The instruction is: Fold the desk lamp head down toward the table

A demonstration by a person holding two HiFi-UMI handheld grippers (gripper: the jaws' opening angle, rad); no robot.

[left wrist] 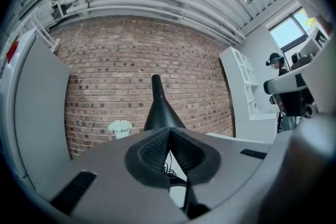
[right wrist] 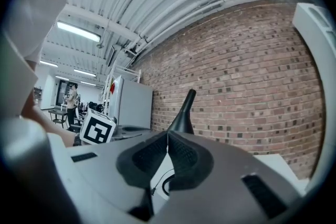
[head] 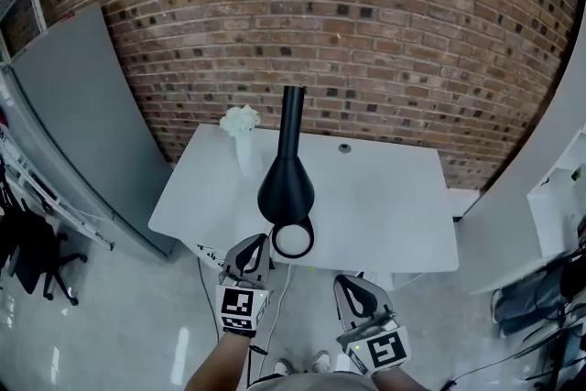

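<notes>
At front edge of table (head: 394,197), abt mid: black desk lamp (head: 287,183), neck upright vs brick wall. White flowers in vase (head: 242,131) nr back-left corner. L gripper (head: 251,244) & R gripper (head: 353,285) off the table, just short of front edge, apart from lamp. Both claws pinched together, nothing betw.

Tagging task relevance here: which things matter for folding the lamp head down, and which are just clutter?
Job:
- desk lamp, upright
- table
- left gripper, shut, empty
- right gripper, shut, empty

Lying about:
- vase of white flowers
- grey panel
- white shelving
</notes>
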